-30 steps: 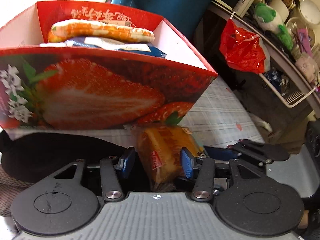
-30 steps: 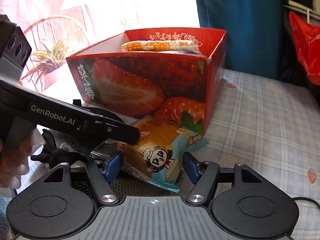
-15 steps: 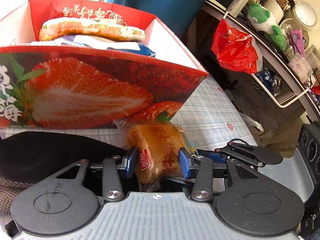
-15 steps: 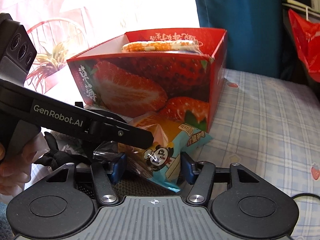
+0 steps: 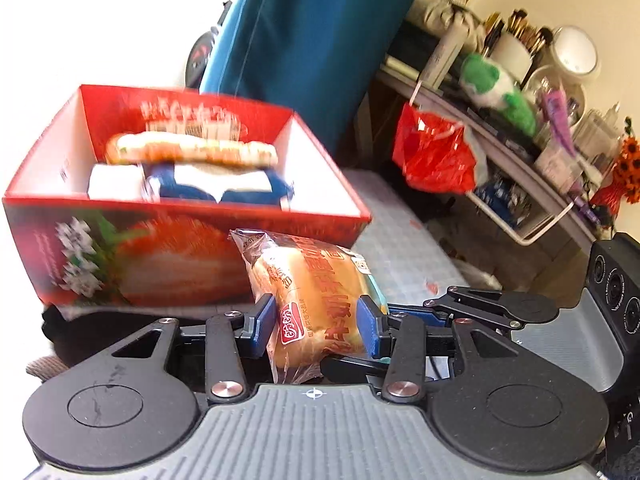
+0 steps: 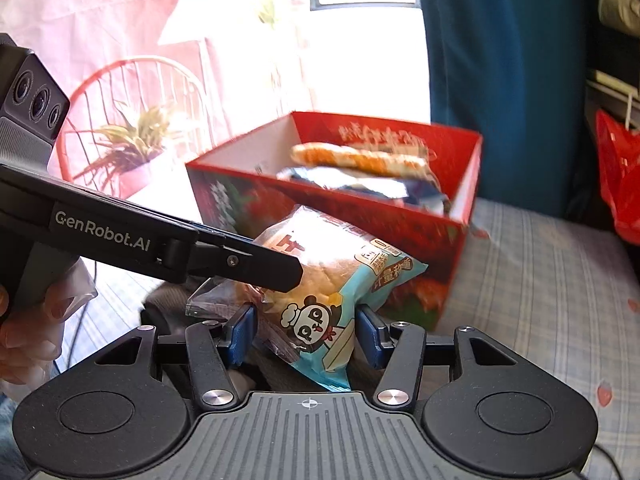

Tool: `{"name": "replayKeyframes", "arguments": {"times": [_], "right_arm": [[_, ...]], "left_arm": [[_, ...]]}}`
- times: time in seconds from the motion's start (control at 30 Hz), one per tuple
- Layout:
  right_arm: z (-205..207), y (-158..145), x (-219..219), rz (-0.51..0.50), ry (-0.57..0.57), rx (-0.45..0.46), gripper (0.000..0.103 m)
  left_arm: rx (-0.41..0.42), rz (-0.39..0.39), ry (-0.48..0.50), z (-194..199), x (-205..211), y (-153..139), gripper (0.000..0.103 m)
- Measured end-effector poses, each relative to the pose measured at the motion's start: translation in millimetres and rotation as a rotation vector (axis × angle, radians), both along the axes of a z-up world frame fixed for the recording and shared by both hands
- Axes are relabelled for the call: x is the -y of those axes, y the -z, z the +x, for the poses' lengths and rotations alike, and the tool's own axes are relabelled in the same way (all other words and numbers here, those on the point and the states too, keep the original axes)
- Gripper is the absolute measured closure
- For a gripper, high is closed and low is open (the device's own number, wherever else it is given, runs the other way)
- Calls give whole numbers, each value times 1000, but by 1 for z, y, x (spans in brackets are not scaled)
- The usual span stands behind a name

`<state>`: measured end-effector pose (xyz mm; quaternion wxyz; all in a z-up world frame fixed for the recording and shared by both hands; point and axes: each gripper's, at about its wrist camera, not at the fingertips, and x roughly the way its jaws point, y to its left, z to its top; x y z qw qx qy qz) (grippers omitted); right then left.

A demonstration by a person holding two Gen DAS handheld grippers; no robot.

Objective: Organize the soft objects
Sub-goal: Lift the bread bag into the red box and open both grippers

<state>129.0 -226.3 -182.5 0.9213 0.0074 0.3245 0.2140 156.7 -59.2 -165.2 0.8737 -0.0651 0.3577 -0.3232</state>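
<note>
moved: both grippers now lifted with bread packet (image 5: 310, 300) up to strawberry box (image 5: 120, 264) rim | left gripper (image 5: 316, 322), right gripper (image 6: 306, 334) half-closed pinching it | soft, light, slippery; grip mid-body gently

the strawberry box (image 5: 168, 264) is smeared by motion in both views, so the print on its walls cannot be read. the packets inside it (image 5: 192, 152) blur together; how many lie there cannot be told. the lower end of the wrapped bun (image 5: 308, 312) is hidden behind the left claw (image 5: 316, 322). in the right wrist view the left claw's arm (image 6: 240, 256) covers part of the bun's wrapper (image 6: 332, 280). small items on the shelf (image 5: 520, 168) are too blurred to name.
</note>
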Motion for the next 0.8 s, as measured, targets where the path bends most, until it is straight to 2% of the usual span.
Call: {"name": "replayKeyframes", "arguments": {"times": [0.3,0.43,0.63,0.8], "right_arm": [[33,-52,-31,-10,-56,78,54],[68,-64,-50,15,-80,89,54],[123,-58,-73,87,-84,42,55],[156,-40,-80,155,-72,-42,55]], "left_arm": [[81,-38,-62,15,-41,-47,57],[64,-34,-101,44,-59,-58,57],[25,17,-144,92,-74,-59,56],[-4,79,-144,119,-76,-50,56]]}}
